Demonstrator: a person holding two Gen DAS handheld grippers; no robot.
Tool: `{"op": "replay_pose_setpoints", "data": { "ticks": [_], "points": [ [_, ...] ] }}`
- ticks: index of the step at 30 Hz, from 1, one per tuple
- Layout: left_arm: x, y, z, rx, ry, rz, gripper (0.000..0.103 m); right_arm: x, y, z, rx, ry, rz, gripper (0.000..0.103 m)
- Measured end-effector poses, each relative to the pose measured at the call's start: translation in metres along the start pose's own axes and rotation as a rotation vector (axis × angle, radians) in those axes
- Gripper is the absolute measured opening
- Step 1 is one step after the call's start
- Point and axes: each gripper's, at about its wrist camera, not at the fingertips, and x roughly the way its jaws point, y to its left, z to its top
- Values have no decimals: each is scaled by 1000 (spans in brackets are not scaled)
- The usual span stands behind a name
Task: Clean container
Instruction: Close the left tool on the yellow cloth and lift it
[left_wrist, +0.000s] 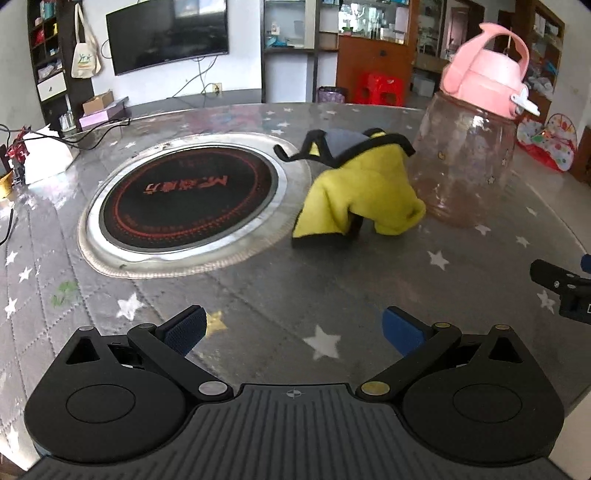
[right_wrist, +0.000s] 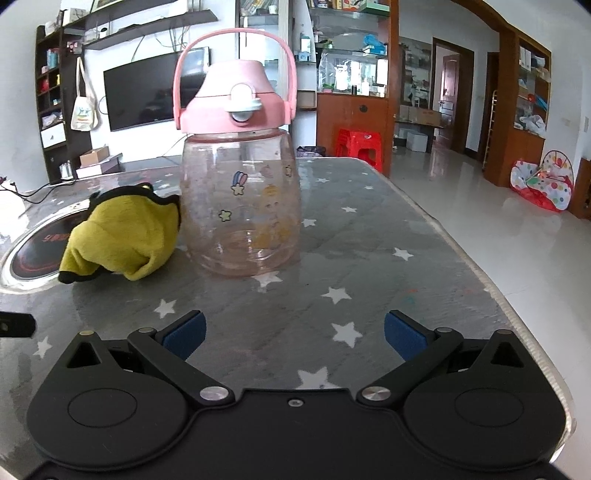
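The table (right_wrist: 388, 236) filled most of what I saw, covered in a grey cloth printed with white stars. Set into it on my left was a round cooktop (left_wrist: 184, 192), black with red rings and a metal rim. The container (right_wrist: 242, 206), a clear bottle with a pink lid and a pink carry handle, stood upright on the table straight ahead of my right claw (right_wrist: 294, 328). A crumpled yellow cloth (right_wrist: 122, 236) with black edging lay just beside it on the left, touching its side. My left claw (left_wrist: 293, 330) hung over the table in front of the cloth, spread wide and empty. My right claw was equally wide, holding nothing, well short of the bottle.
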Motion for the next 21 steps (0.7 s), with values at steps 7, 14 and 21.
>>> {"op": "replay_pose_setpoints", "data": {
  "ticks": [7,14,21],
  "points": [
    [1,-12,2,24,12,-23,103,-4,6,-1,-6,0,23,103],
    [3,-17,8,33,16,-27,103,-4,14,0,-13,3,52,103],
    [8,-19,19,36,16,-21,103,-2,19,2,-19,3,70,103]
  ]
}}
